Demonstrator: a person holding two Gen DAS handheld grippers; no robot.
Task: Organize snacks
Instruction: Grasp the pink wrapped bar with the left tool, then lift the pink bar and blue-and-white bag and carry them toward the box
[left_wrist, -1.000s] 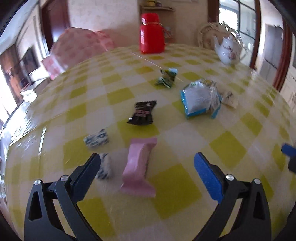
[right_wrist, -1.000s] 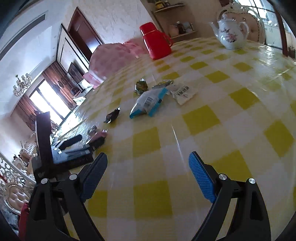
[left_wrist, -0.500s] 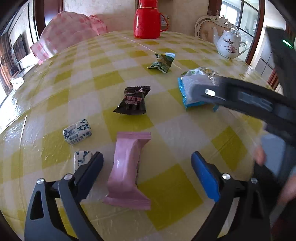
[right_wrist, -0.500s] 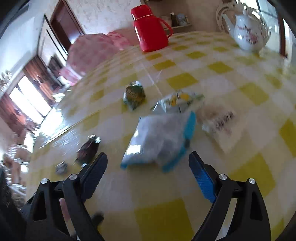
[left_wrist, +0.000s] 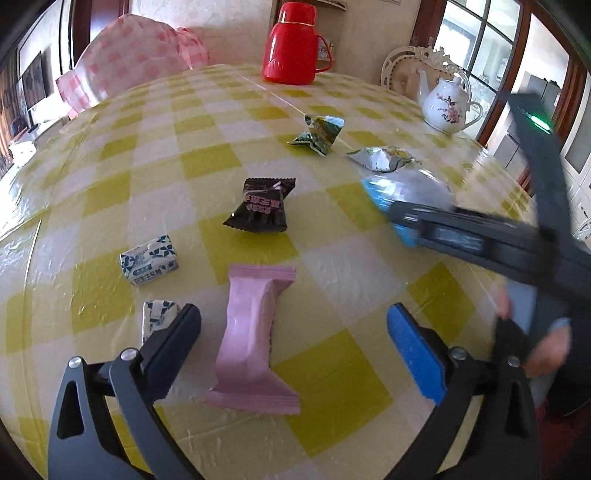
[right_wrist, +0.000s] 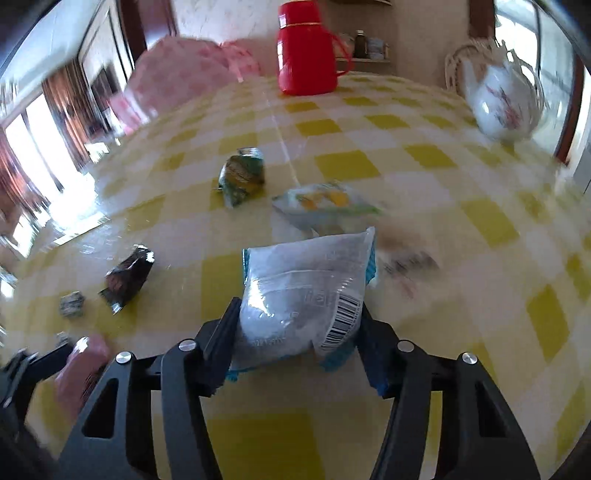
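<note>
Snacks are mostly unsorted: your right gripper (right_wrist: 299, 332) is clenched on the blue-edged bag (right_wrist: 306, 291) at centre-right, while the pink bar (left_wrist: 255, 339), black packet (left_wrist: 263, 206) and two white candies (left_wrist: 149, 260) lie scattered near. Your left gripper (left_wrist: 295, 339) hangs released over the pink bar. Half a second ago the right jaws were spread around the bag; now they grip it.

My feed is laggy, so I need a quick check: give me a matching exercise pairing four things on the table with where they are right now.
Things:
1. blue-edged bag
2. pink snack bar
3. red thermos
4. white teapot

Places:
A. far edge of the table, centre
B. lying between the open jaws of the left gripper
C. far right of the table
D. clamped in the right gripper

Pairs: 1-D, 2-B, 3-A, 4-C
</note>
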